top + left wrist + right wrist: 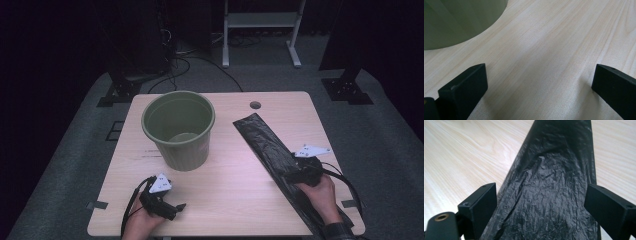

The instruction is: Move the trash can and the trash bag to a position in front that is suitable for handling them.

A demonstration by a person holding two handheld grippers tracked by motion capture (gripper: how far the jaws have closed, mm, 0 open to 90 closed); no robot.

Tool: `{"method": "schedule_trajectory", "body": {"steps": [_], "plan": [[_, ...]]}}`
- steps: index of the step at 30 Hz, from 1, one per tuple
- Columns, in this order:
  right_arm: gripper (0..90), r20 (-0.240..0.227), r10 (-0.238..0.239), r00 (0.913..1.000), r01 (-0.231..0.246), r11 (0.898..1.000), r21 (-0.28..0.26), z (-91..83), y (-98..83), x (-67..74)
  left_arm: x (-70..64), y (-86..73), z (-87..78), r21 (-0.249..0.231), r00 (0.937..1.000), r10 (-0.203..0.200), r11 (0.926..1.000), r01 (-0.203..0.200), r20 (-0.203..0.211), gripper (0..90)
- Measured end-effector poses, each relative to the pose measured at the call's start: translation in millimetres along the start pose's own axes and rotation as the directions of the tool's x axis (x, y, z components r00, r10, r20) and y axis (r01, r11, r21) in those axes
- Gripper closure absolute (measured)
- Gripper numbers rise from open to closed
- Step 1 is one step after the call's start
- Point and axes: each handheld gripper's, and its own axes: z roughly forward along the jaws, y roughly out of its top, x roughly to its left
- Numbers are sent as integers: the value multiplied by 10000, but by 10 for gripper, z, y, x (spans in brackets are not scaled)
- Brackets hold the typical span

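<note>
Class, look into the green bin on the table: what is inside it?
The green bin looks empty: its inner wall and part of its pale floor show. The near part of the floor is hidden behind the front wall, so something small there would go unseen.

From my remote station: a pale wood bench (225,200) with a round cable hole (255,105) stands on grey carpet (65,170). Behind it, a white frame stand (260,30), black stand feet (347,90) and loose cables (185,62) fade into a dark room.
</note>
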Motion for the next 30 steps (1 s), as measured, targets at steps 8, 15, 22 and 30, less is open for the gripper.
{"method": "schedule_trajectory", "body": {"steps": [8,15,22,30], "plan": [[99,25,84,10000,-85,9989,464,145,-60,-3,0,0,0,-2,10000,2,10000,-2,1,0],[99,-5,227,9997,-226,9970,746,181,-94,-18,-1,0,0,1,10000,5,10000,-5,-4,0],[98,-31,203,9998,-200,9970,746,180,-95,-17,-2,1,-2,-80,9997,-240,9997,240,-9,0],[98,-39,205,9998,-202,9970,747,180,-95,-18,11,57,-94,-690,9975,-688,9952,698,180,0]]}}
